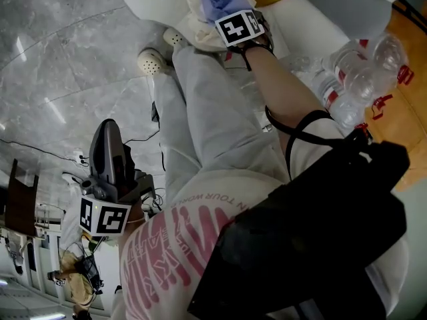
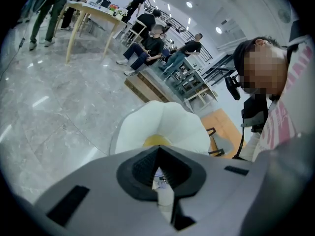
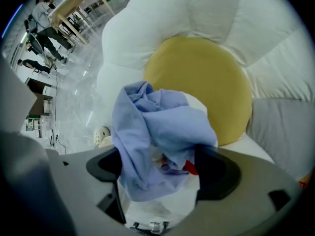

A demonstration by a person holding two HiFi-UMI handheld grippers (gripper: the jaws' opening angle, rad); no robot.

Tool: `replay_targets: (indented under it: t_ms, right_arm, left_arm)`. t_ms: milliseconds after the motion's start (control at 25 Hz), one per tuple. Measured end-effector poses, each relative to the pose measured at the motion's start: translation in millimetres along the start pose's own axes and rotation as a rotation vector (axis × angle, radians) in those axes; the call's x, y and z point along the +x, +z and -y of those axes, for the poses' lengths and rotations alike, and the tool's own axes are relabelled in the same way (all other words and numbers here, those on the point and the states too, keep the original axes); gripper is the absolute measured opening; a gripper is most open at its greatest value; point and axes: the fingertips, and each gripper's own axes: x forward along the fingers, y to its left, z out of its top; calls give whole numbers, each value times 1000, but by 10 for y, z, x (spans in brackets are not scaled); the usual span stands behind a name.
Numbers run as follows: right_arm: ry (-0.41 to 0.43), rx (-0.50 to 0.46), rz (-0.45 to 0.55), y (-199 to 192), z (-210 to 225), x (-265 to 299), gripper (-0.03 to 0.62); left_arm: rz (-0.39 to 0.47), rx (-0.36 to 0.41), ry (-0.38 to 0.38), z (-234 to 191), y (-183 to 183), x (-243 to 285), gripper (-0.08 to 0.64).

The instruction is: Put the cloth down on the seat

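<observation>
right tongs (image 3: 158, 173) wide, blue cloth (image 3: 162, 127) loose between (over seat (image 3: 206, 82)) | left tongs (image 2: 160, 175) closed together

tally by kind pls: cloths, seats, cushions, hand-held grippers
cloth: 1
seat: 1
cushion: 2, yellow and grey
hand-held gripper: 2, left and right
total: 6

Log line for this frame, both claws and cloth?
right claw: open | cloth: blue, bunched between jaws, over seat | left claw: shut, empty
</observation>
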Motion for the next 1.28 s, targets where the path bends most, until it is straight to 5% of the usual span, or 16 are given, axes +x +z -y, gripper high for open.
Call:
replay_targets:
  t_ms: [280,800,1280]
  right_arm:
    - [-71,109,72,65,328,-375,448]
    - [-78,222,239,-262,-8,-1223,446]
    - [49,259,465,-324,-549,-1929,445]
  left_arm:
    - [83,17,-28,65,5,-252,9]
    - [275,70,-88,51,-32,-1284,9]
    - [397,164,-184,216,136,-1850,9]
